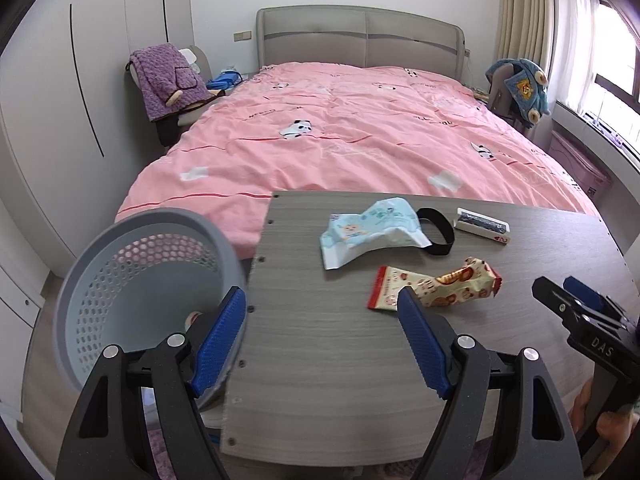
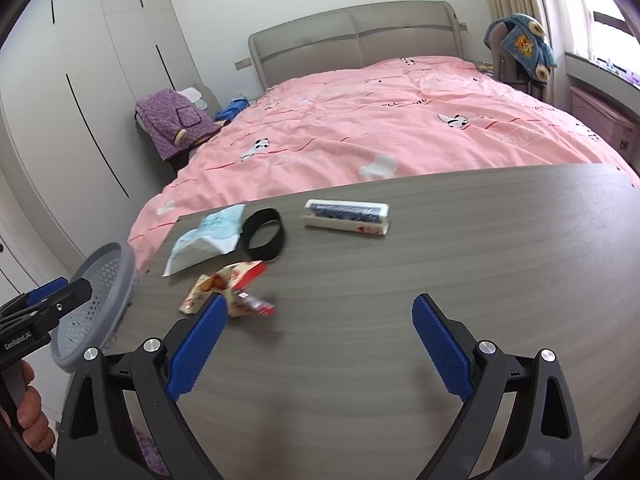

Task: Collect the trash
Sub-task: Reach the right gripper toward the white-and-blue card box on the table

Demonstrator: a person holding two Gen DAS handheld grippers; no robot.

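Observation:
A red-and-cream snack wrapper (image 1: pixel 440 286) (image 2: pixel 232 284) lies crumpled on the grey wooden table (image 1: pixel 328 360) (image 2: pixel 440 264). Behind it lie a blue-and-white tissue packet (image 1: pixel 372 228) (image 2: pixel 208 236), a black band (image 1: pixel 438 232) (image 2: pixel 264 236) and a white box (image 1: pixel 482 224) (image 2: pixel 346 216). A grey perforated basket (image 1: pixel 180 216) (image 2: pixel 100 304) stands off the table's left edge. My left gripper (image 1: pixel 320 294) (image 2: pixel 72 286) is open and empty, one finger over the basket, the other just before the wrapper. My right gripper (image 2: pixel 320 300) (image 1: pixel 556 286) is open and empty above the table, its left finger beside the wrapper.
A bed with a pink quilt (image 1: pixel 340 132) runs behind the table. Chairs draped with a purple garment (image 1: pixel 168 80) and a blue one (image 1: pixel 520 84) flank it. A white wardrobe (image 1: pixel 80 80) fills the left wall. A pink box (image 2: pixel 604 124) sits under the window.

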